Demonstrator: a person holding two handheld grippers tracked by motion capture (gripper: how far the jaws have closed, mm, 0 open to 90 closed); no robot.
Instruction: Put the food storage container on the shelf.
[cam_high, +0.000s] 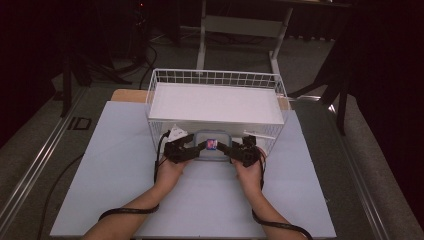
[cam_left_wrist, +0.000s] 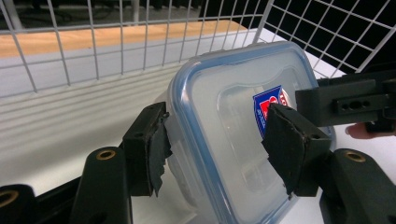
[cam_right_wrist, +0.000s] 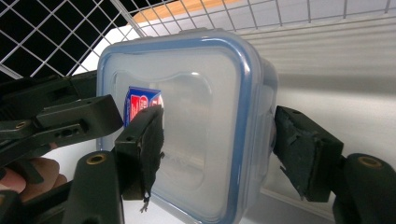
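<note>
Bench-mounted wire basket (cam_high: 216, 79): left gripper (cam_high: 192, 146) and right gripper (cam_high: 236, 148) jaws each pinch the lidded container (cam_high: 212, 150) between them.

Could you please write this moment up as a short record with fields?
Item: clear plastic box with a blue-rimmed lid and a blue and red label
Place: on the table, at the open front of the wire basket, under its white shelf
Left gripper: jaws around the box's edge
Right gripper: jaws around the opposite edge
Box pose: tilted
</note>
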